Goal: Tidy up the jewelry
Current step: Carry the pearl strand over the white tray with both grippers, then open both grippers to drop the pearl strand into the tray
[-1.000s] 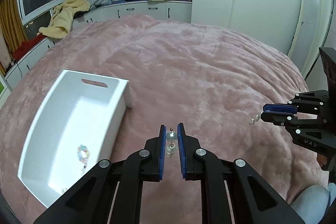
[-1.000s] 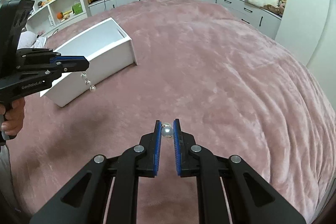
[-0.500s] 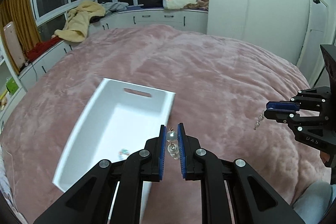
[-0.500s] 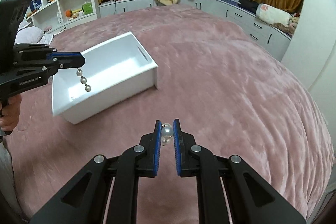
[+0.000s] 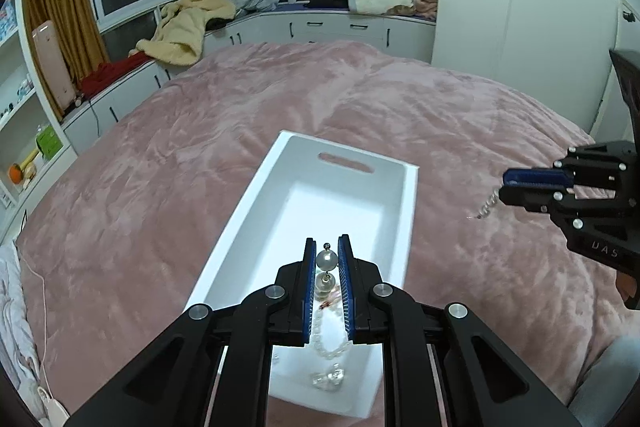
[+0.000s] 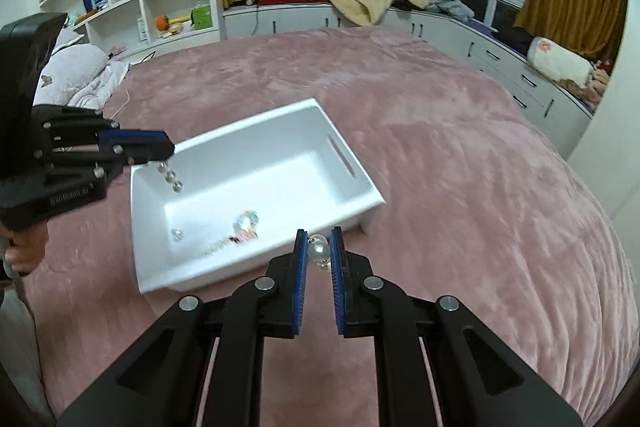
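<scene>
Presently, item under handling: two pearl drop earrings, one per hand-held gripper, bound for the white bin point(image 5: 404, 211) on the pink bed cover point(image 5: 168, 187).

Left hand-held gripper point(image 5: 326, 269): jaws clamped on a pearl earring point(image 5: 325, 260); in the right wrist view its string of beads hangs over the near-left corner of the bin. Position: above the bin's open interior.

Right hand-held gripper point(image 6: 318, 251): jaws clamped on a second pearl earring point(image 6: 320, 247); placed just outside the bin's near long wall, over the bed cover rather than the interior.

Bin contents: a pearl bracelet point(image 5: 329, 337), a clear crystal piece point(image 5: 329, 379), an iridescent bead cluster point(image 6: 245, 221), a small clear bead point(image 6: 176, 233).

Step in hand, as judged: carry-and-deposit. The left earring looks ready for release by opening the jaws. The right one probably needs carrying forward over the wall first, else it would drop on the plush cover.

Hard to make out: the right earring's lower beads, tucked behind the pads; the bin's near end, covered by the left gripper's frame; the small reddish item beside the bracelet, too small to name. Of the person, only part of a hand point(image 6: 24, 247) shows at the frame edge.
</scene>
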The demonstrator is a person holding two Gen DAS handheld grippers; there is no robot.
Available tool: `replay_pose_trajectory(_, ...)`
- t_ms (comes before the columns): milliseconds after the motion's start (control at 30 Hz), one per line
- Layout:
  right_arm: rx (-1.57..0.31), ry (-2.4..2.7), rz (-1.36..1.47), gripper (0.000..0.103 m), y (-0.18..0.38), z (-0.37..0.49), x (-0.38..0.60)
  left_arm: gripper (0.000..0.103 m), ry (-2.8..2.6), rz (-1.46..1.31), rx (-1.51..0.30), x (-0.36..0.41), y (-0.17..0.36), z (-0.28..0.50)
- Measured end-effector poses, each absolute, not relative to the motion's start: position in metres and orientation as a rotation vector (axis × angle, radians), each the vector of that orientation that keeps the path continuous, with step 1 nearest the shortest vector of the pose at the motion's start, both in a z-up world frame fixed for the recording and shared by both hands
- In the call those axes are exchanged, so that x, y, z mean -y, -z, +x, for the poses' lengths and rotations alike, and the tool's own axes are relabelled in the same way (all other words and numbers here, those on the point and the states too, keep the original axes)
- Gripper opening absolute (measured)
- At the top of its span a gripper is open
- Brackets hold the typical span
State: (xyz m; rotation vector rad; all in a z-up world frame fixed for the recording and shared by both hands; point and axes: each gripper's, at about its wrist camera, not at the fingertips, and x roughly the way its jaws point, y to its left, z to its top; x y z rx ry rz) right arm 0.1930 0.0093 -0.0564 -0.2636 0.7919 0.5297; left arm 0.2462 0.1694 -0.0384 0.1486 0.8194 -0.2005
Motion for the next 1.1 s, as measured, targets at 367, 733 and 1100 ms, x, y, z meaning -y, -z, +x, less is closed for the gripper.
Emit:
replay_pose_trajectory(367,-0.796,-0.594,-0.28,0.012,0.072,0.209,-0.079,0.016,0.154,0.125,-0.897,-0.197,0.082,0.261)
replay_pose_trajectory(733,-0.935,-0.58,-0.301,0.012,0.14,0.233,-0.112,0.016,0.123,0.102,-0.965,-0.209,0.13,0.268)
replay_pose_trajectory(1100,-0.984,-0.6,-0.236,0.016,0.155,0.24,-0.104,0.025,0.129,0.044,-1.008,-0.217,0.152,0.273)
